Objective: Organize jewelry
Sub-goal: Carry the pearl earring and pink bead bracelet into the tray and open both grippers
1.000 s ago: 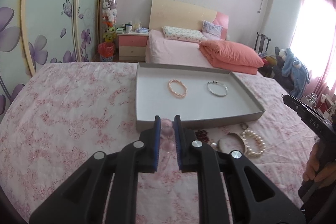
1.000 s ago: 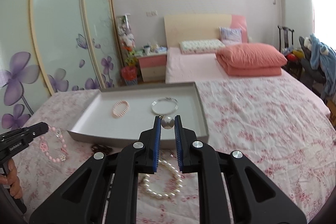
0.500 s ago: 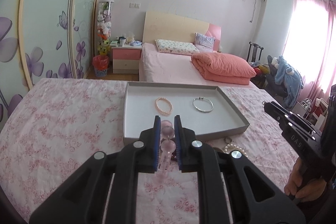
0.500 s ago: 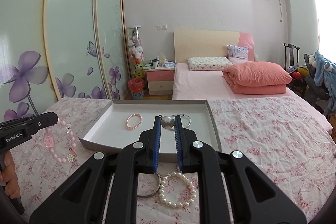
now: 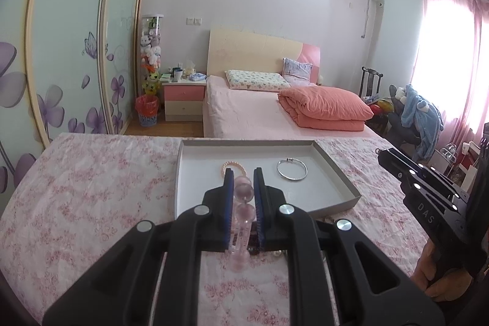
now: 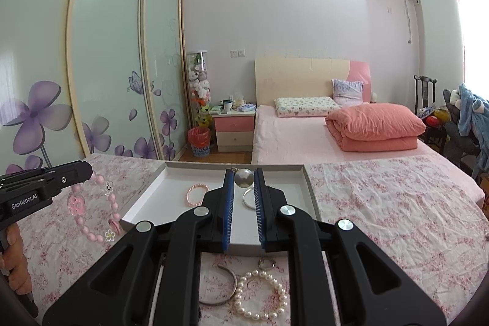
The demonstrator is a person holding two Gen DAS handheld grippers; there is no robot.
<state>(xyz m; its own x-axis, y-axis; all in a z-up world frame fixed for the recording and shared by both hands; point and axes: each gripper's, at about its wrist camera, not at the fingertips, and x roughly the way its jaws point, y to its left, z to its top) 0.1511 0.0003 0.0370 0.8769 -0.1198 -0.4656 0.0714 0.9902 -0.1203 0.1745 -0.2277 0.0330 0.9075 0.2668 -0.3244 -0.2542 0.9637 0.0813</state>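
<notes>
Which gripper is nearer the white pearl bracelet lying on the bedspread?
Right. The right gripper hangs above the white pearl bracelet; the left gripper, holding the pink bead bracelet, is off to its left.

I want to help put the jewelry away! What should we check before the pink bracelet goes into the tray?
1. Left hand-held gripper shut on the pink bead bracelet: ok, beads sit between the pads.
2. Bracelet clear of the bedspread: ok, it hangs freely in the right wrist view.
3. Free spot in the grey tray: ok, the peach bead bracelet and silver bangle leave bare floor.
4. Right hand-held gripper out of the way: cannot tell; it holds a pearl over the tray.
5. All loose pieces done: not ok; the white pearl bracelet and an open bangle lie on the bedspread.
</notes>
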